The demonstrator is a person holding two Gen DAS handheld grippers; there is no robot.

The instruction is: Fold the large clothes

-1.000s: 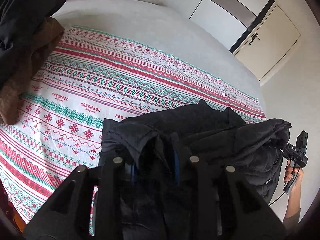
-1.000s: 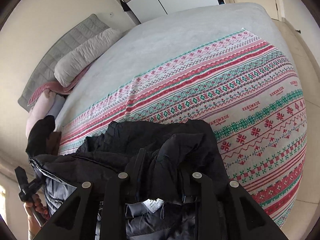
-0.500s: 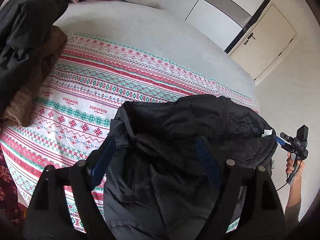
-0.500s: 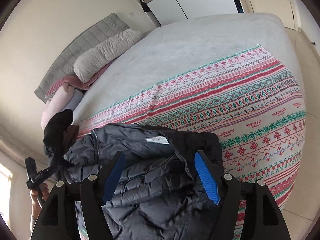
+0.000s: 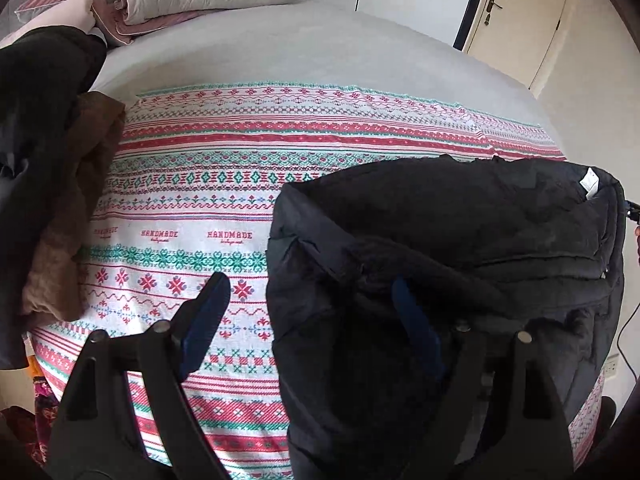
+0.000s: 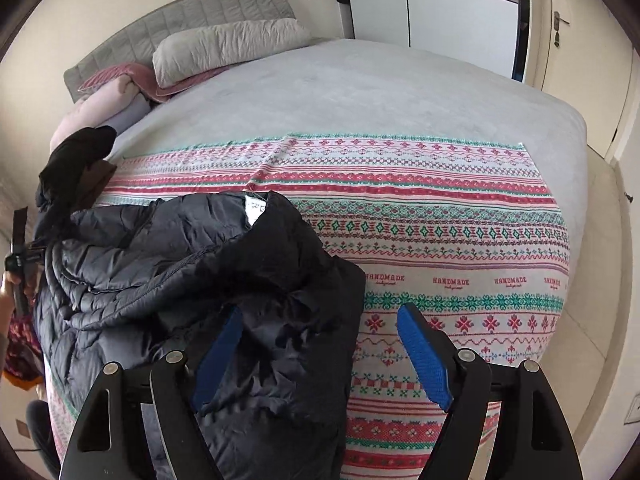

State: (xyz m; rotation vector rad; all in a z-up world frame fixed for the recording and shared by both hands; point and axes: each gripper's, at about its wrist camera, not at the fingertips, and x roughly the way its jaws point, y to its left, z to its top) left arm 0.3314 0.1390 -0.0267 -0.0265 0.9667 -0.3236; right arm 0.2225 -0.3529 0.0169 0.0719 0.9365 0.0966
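Since a second ago both grippers have let go of the black puffer jacket (image 5: 460, 248), which now lies dropped in a rough fold on the near part of the patterned blanket (image 5: 248, 168). We find the left gripper (image 5: 308, 316) with jaws spread wide and holding nothing, one blue pad over bare blanket and the other just over the jacket's near left edge. We find the right gripper (image 6: 320, 348) with jaws still opening and empty, the jacket's near right corner lying between its pads without being pressed. We judge the main risk to be the fold springing apart: the quilted shell looks slick and puffy, its layers sit bunched and uneven, and the trapped loft could push the top layer off. A pad brushing the edge on withdrawal could also drag it askew. The blanket is a flat woven cloth in red, green and white bands; the jacket is soft, bulky and creased, with a white label (image 6: 256, 210) at its far edge.
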